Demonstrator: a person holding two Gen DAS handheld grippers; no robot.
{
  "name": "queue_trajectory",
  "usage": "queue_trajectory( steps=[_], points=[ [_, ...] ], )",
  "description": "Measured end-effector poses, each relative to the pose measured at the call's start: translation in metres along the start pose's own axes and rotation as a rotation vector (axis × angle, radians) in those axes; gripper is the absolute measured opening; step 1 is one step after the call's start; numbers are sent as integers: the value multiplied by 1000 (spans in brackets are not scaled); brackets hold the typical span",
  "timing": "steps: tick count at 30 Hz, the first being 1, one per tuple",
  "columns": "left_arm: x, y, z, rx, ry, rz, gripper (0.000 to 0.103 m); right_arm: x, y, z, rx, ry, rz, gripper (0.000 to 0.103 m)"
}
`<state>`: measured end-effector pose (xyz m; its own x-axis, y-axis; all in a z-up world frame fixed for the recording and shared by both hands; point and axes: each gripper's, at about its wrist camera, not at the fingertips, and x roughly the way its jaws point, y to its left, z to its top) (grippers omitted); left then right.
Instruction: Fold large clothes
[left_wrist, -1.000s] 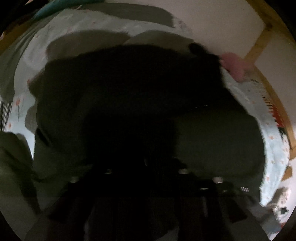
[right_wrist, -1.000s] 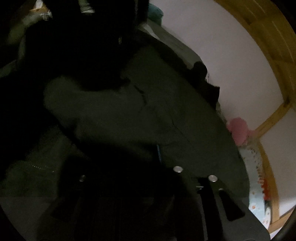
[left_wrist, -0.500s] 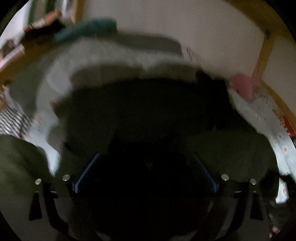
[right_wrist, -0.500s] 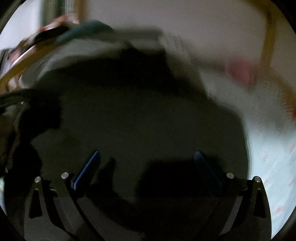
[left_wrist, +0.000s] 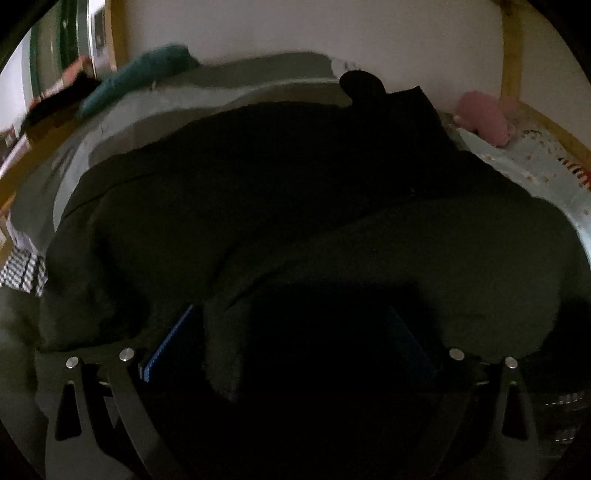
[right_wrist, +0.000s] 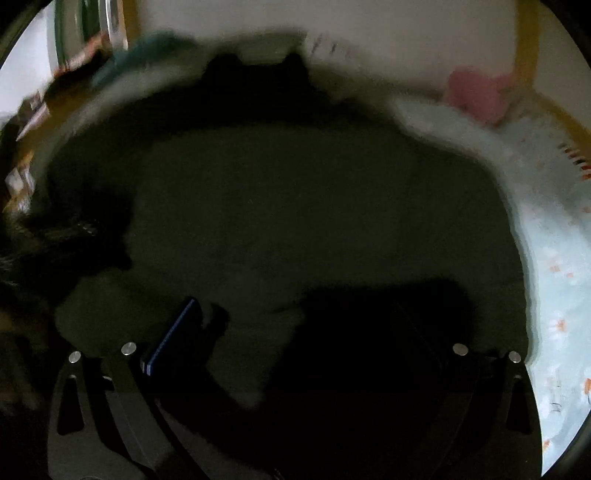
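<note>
Jacket (left_wrist: 295, 206), dark olive, thick and soft, lies bunched across bed (left_wrist: 535, 177) with pale printed sheet. Left tool (left_wrist: 291, 332) and right tool (right_wrist: 295, 328) both spread wide, gripping nothing. Pink plush toy (left_wrist: 484, 118) near wall.

Pale patterned bed (left_wrist: 535, 173), wood-framed. On it: dark green garment (left_wrist: 258, 206), pink plush (left_wrist: 484, 120), teal cloth (left_wrist: 136, 79).

dark olive garment (left_wrist: 295, 206), pale blue sheet (right_wrist: 546, 236) with orange specks, pink toy (left_wrist: 484, 120), teal cloth (left_wrist: 136, 79).
</note>
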<state>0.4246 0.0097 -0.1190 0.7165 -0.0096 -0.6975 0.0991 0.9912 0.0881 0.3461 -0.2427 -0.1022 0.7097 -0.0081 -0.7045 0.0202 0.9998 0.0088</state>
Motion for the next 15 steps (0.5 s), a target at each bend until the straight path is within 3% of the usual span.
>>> queue_trajectory(
  steps=[2, 3, 5, 15],
  points=[
    [3, -4, -5, 4, -26, 12, 98, -13, -1, -6, 6, -44, -86, 99],
    [5, -5, -7, 9, -42, 19, 98, -5, -9, -7, 23, -7, -123, 99],
    [11, -8, -10, 12, -67, 27, 99, 25, -19, -13, 49, 103, -112, 100],
    [21, -20, -13, 40, -63, 86, 99, 45, -9, -19, 53, 147, -89, 100]
  ],
)
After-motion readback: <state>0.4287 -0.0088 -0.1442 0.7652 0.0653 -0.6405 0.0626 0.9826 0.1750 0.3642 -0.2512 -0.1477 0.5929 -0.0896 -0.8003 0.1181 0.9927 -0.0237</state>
